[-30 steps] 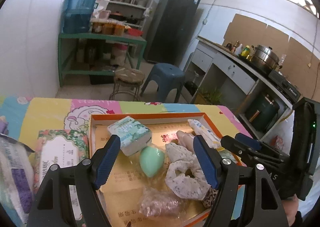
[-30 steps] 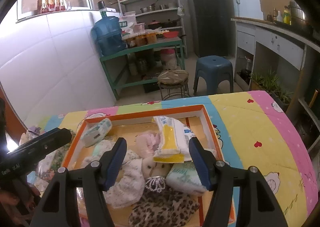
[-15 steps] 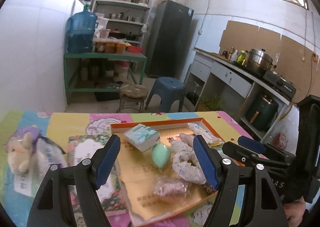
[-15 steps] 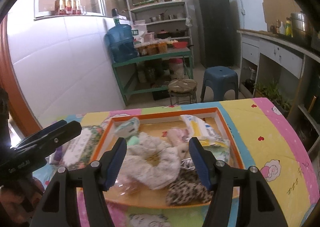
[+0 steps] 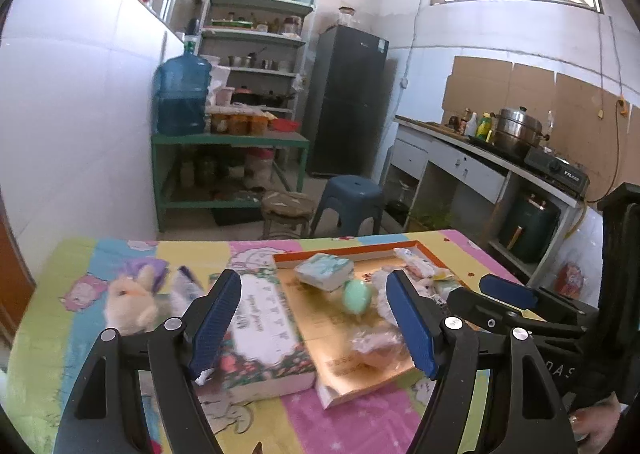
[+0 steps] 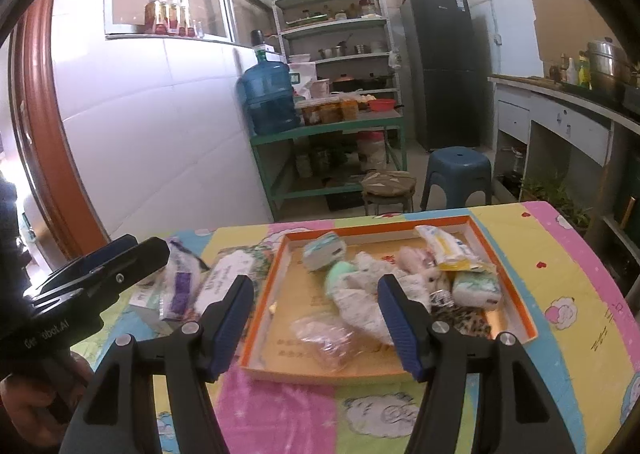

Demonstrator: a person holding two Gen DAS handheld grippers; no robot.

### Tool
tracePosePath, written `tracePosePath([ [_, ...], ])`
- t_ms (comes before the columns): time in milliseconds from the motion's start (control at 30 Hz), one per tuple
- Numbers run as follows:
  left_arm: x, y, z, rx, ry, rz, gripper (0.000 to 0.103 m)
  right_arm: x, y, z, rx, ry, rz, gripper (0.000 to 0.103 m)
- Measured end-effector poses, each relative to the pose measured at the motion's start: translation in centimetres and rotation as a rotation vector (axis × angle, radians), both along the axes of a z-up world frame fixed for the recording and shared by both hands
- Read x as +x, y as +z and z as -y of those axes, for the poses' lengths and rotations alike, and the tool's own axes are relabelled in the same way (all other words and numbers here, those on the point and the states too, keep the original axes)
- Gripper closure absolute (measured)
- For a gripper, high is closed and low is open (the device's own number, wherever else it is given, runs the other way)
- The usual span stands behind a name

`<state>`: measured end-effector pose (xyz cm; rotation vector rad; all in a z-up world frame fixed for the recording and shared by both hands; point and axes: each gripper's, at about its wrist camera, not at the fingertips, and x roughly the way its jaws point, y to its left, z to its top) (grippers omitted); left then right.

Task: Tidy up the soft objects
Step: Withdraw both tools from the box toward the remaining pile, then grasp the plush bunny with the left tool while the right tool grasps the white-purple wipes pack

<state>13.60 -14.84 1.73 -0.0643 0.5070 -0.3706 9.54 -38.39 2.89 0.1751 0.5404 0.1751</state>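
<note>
Both the left gripper and right gripper hover with fingers apart and empty above the table's near edge, while the orange-rimmed tray at the table's centre holds a mint-green sponge, tissue packs and scrunchies.

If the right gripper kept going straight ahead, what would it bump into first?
Probably the crinkly clear bag in the orange tray, which lies between the right gripper's open fingers; depth is hard to judge.
</note>
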Motion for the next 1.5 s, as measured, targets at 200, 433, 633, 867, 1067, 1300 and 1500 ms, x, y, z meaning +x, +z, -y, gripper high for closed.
tracePosePath([
  [200, -2.0, 0.7, -3.3, 0.000, 0.049, 0.040, 0.027, -1.2, 0.3, -2.3, 0.015, 0.023, 0.007, 0.039],
  [433, -2.9, 1.0, -7.0, 0.024, 0.107, 0.064, 0.027, -1.8, 0.5, -5.8, 0.005, 0.068, 0.012, 0.039],
  [633, -2.6, 0.5, -10.4, 0.046, 0.143, 0.052, 0.027, -1.4, 0.0, -8.7, -0.002, 0.110, 0.000, 0.039],
  [867, -1.0, -1.2, -12.7, 0.062, 0.164, 0.020, 0.027, -0.4, -0.8, -11.3, -0.015, 0.143, -0.023, 0.039],
  [1067, 1.6, -3.1, -13.5, 0.085, 0.154, -0.004, 0.027, 0.9, -1.6, -12.2, -0.014, 0.158, -0.050, 0.039],
  [1300, 5.9, -4.6, -13.7, 0.066, 0.112, -0.081, 0.027, 2.1, -2.1, -13.1, -0.012, 0.169, -0.065, 0.039],
  [1500, 8.8, -5.5, -13.9, 0.044, 0.136, -0.121, 0.027, 3.0, -2.3, -13.1, -0.002, 0.172, -0.076, 0.039],
])
